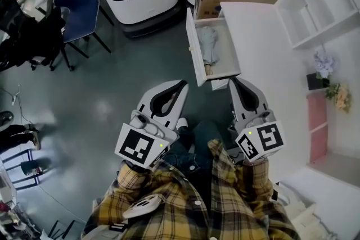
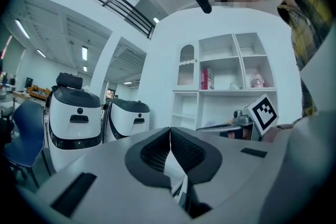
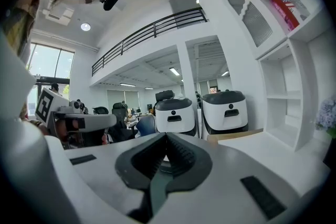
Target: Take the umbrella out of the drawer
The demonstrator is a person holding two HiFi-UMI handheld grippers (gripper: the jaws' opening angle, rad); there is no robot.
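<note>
Head view: left tool (image 1: 181,86) and right tool (image 1: 233,82) sit closed, empty; umbrella (image 1: 209,45) lies in drawer (image 1: 227,57) at twelve o'clock.

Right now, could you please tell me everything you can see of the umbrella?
The umbrella is folded short. Its cloth is pale blue-grey and looks crumpled, and there seems to be a tan handle at its lower end in the head view. It lies flat and lengthwise in the open white drawer, close behind the front panel. Only the drawer touches it.
</note>
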